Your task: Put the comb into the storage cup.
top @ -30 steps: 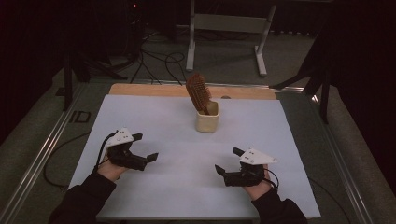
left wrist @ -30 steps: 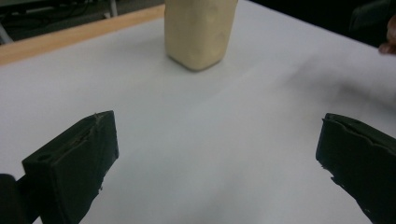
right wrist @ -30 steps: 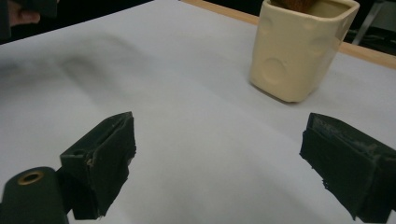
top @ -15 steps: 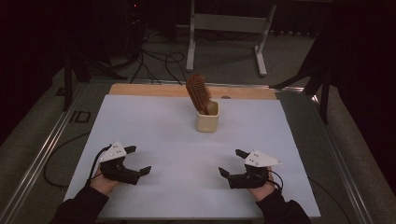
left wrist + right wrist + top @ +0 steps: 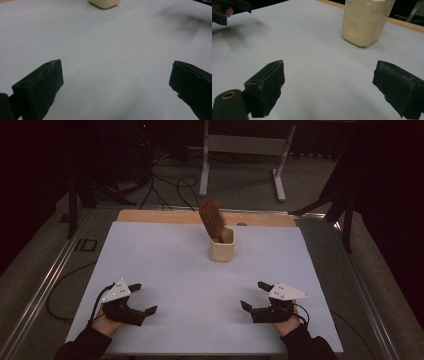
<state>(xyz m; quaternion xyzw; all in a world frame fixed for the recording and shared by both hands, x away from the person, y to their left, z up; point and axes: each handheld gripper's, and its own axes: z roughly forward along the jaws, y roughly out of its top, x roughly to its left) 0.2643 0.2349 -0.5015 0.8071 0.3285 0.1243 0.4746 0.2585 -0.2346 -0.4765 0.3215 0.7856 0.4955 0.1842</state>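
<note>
Centre of the table, toward the far edge: a cream holder, squarish with rounded corners, smooth and matte, shallow round dimples pressed into its walls in the right gripper view. A wooden hairbrush stands in it handle-down, its oval bristled head leaning left above the rim. The holder sits on a pale, smooth white sheet covering the tabletop; a strip of bare wood shows along the far edge. Near the front, the left gripper has its blocky black jaws spread wide with nothing between them, resting low over the sheet. The right gripper matches it, jaws apart and empty, their pad faces rough and scuffed. Both are well apart from the holder.
</note>
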